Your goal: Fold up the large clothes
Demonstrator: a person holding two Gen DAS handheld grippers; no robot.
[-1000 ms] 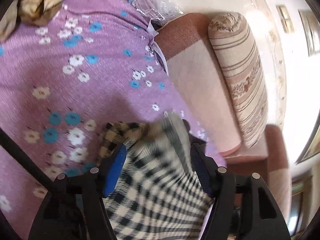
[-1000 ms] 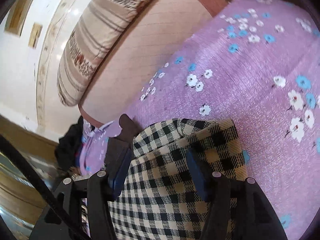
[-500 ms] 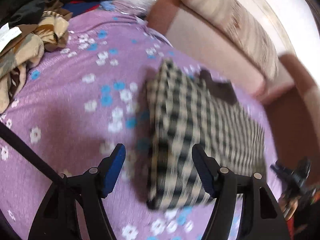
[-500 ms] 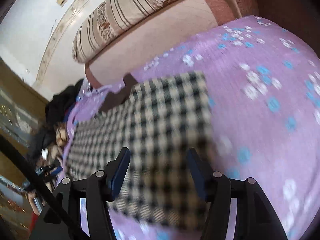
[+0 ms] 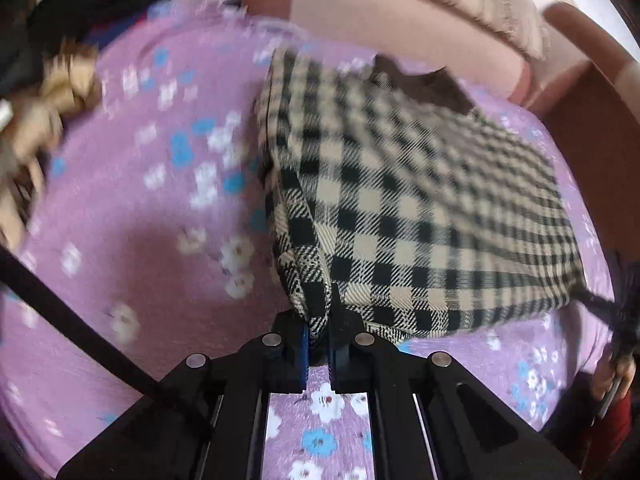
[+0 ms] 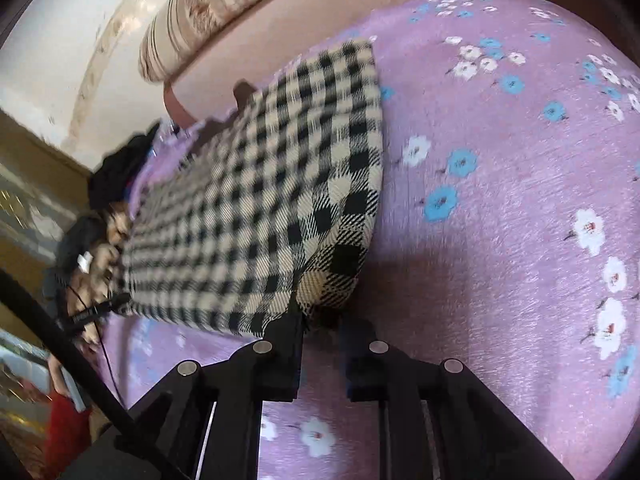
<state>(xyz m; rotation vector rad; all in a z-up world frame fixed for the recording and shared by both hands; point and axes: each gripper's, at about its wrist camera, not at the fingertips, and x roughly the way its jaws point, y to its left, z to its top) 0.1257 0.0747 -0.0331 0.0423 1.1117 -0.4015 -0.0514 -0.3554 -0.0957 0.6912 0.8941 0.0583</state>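
Where fingers [image 5: 298,334] meet, garment [image 5: 400,200] corners.

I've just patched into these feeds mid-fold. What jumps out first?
The black-and-cream checked garment, folded into a long slab on the purple flowered bedspread. The left gripper pinches its near corner. The right gripper, jaws closing, has the other near corner between its pads.

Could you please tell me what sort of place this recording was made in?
Most likely a home living room or bedroom: a sofa or daybed covered by a purple floral sheet, a striped bolster cushion against the pink backrest, and a pile of clothes.
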